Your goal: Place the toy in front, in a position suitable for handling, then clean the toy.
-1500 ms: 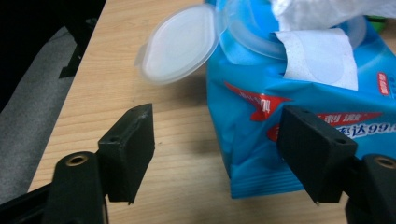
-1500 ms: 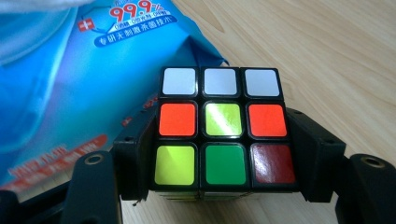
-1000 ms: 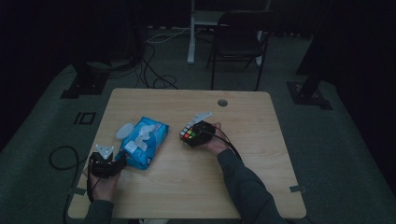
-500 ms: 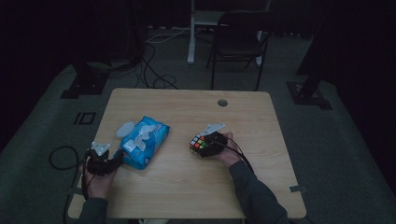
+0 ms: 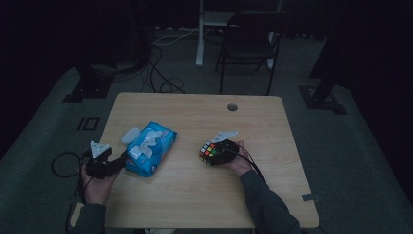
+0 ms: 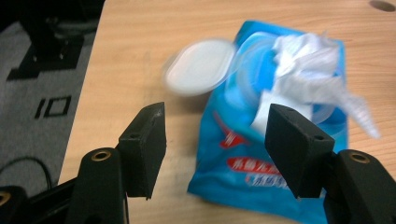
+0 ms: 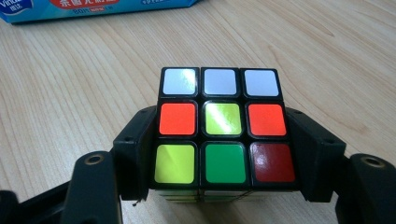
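My right gripper (image 7: 224, 154) clamps the puzzle cube (image 7: 223, 133) by two opposite sides near the table's (image 5: 272, 122) middle, steadying it, while my left gripper (image 6: 215, 149), jaws spread and empty, faces the open wipes pack (image 6: 275, 154) for access.

— How did we have our left gripper (image 5: 118, 163)?
— At the near left, its 2 jaws standing apart with nothing pressed between them.
— And our right gripper (image 7: 224, 154)?
— Farther right, forearm angled inward, both jaws clamped against something between them.
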